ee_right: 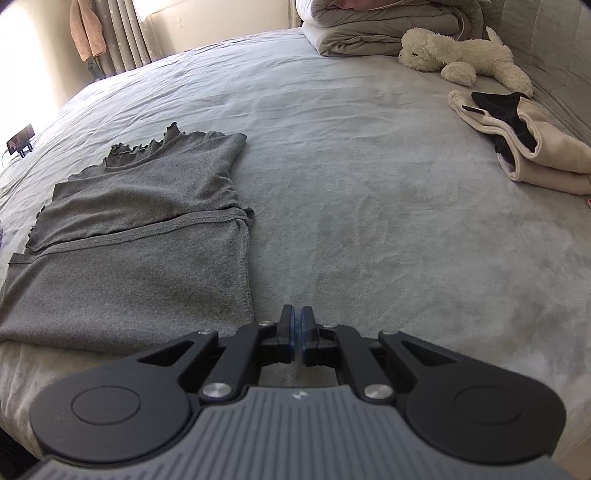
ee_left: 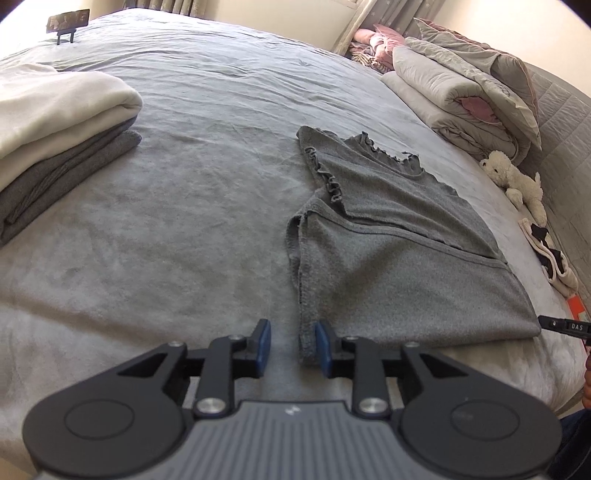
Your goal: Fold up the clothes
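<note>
A grey knit top [ee_left: 388,236] with a frilled collar lies flat on the bed, its sleeves folded in over the body. My left gripper [ee_left: 292,343] is open at the top's near left hem corner, and that corner lies between its blue pads. In the right wrist view the same grey top [ee_right: 140,243] lies to the left. My right gripper [ee_right: 296,328] is shut with nothing between its fingers, just right of the near right hem corner, over the bare sheet. Its black tip [ee_left: 561,326] shows at the right edge of the left wrist view.
A folded stack of cream and grey clothes [ee_left: 55,136] sits at the left. Rolled duvets and pillows [ee_left: 469,92] line the far right beside a white plush toy [ee_right: 461,55]. A cream and black folded garment [ee_right: 524,144] lies near the headboard. A phone on a stand [ee_left: 68,22] is far left.
</note>
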The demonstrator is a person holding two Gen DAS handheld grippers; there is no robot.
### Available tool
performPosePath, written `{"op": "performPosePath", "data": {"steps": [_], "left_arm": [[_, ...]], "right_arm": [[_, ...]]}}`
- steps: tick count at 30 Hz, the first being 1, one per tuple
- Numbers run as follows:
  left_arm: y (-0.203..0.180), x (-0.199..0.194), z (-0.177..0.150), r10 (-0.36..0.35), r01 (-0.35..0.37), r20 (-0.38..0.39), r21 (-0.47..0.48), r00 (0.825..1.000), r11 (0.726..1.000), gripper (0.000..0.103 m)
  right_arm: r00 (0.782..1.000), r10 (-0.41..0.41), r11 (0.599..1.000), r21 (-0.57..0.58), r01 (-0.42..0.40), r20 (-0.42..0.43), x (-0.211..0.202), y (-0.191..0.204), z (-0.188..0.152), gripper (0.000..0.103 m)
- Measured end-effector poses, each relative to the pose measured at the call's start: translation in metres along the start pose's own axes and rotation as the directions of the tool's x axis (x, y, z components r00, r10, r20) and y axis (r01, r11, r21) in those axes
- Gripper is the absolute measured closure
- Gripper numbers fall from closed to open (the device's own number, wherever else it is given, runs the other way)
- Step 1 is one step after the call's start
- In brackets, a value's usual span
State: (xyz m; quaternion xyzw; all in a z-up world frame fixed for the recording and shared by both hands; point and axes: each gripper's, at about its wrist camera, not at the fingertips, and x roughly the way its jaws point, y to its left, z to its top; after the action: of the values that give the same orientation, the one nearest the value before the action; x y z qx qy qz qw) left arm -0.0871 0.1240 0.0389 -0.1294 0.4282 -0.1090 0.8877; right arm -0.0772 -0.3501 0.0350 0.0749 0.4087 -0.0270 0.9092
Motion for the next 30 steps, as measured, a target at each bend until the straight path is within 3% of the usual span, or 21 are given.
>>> {"op": "performPosePath", "data": {"steps": [4,7,12,15,19,23,30], "left_arm": [[0.004,-0.019,0.008,0.032,-0.029,0.082,-0.028,0.996,0.999,0.060],[-0.003,-0.022,0.008,0.028,-0.027,0.112,-0.015,0.993,1.000,0.060],[-0.049,-0.016,-0.007,0.028,-0.051,0.148,0.156,0.989,0.986,0.059],[-0.076,-0.012,-0.016,0.011,-0.053,0.171,0.245,0.985,0.968,0.057],[-0.102,0.000,-0.025,-0.001,-0.051,0.171,0.298,0.985,0.953,0.056],[-0.121,0.025,-0.037,0.029,-0.076,0.140,0.343,0.990,0.936,0.049],[-0.129,0.038,-0.050,0.073,-0.122,0.139,0.381,0.988,0.917,0.045]], "right_arm": [[0.998,0.003,0.999,-0.048,0.000,0.061,-0.007,0.012,0.002,0.097],[0.996,0.026,0.995,-0.093,-0.018,0.087,-0.007,0.026,0.003,0.092],[0.990,0.084,0.981,-0.185,-0.061,0.117,-0.005,0.056,0.004,0.091],[0.984,0.140,0.962,-0.250,-0.109,0.110,0.006,0.084,0.005,0.087],[0.974,0.212,0.918,-0.357,-0.171,0.079,0.019,0.124,-0.001,0.068],[0.973,0.227,0.883,-0.430,-0.189,0.037,0.033,0.150,-0.007,0.067],[0.980,0.201,0.883,-0.434,-0.179,0.005,0.045,0.154,-0.012,0.063]]}}
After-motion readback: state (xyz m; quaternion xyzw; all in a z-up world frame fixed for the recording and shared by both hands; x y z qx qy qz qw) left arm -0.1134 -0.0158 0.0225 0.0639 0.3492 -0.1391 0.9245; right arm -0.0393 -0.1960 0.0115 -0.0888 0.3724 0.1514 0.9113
